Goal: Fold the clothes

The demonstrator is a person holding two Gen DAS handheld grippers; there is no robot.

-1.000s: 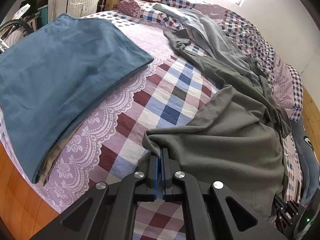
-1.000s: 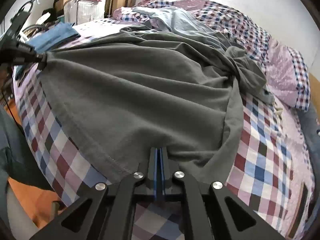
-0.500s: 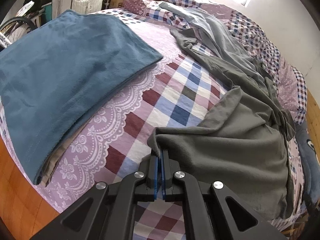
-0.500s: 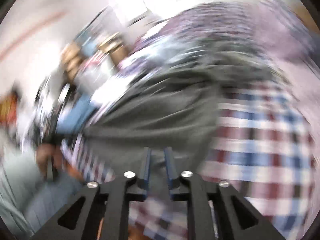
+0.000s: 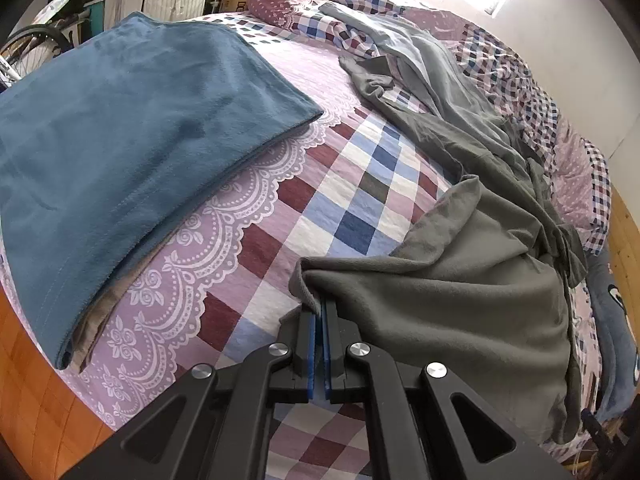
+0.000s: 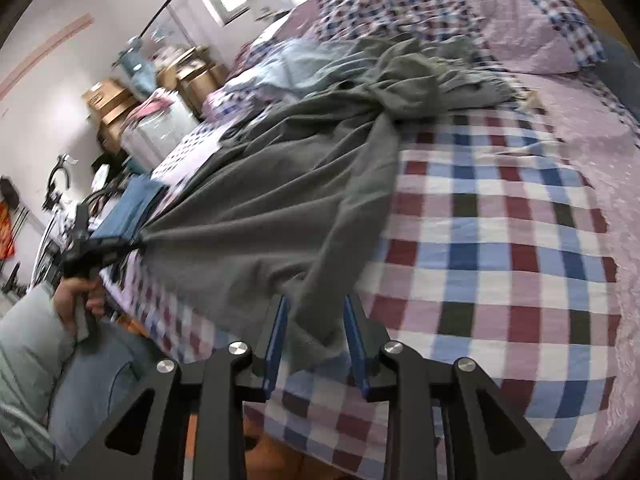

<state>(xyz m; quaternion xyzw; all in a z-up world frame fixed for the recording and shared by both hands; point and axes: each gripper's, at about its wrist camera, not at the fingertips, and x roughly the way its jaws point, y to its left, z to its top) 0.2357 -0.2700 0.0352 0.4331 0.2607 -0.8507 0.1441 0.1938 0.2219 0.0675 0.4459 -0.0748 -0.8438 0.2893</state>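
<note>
1. Left hand-held gripper (image 5: 319, 312), black with blue pads: jaws pinched tight on a corner of the dark grey soft-fabric garment (image 5: 460, 292), near the front edge of the bed (image 5: 352, 216).
2. Right hand-held gripper (image 6: 316, 320): jaws spread wide, a hanging fold of the grey garment (image 6: 280, 208) sits loose between the two blue pads (image 6: 278, 332); no clamp on it.
3. Garment lies spread and rumpled over the bed's checked purple, blue and maroon cover, running from the front edge back toward the bunched part near the pillow (image 6: 532, 36).
4. In the right wrist view the garment's far corner is pulled to a point at the left gripper (image 6: 120, 246), held by the person's hand (image 6: 78, 300) off the bed's edge.
5. Folded teal-blue fleece blanket (image 5: 120, 148) lies flat at the bed's left front corner, apart from the garment.
6. Lighter grey-blue garment (image 5: 424, 60) lies crumpled toward the bed's far edge, touching the dark grey one.
</note>
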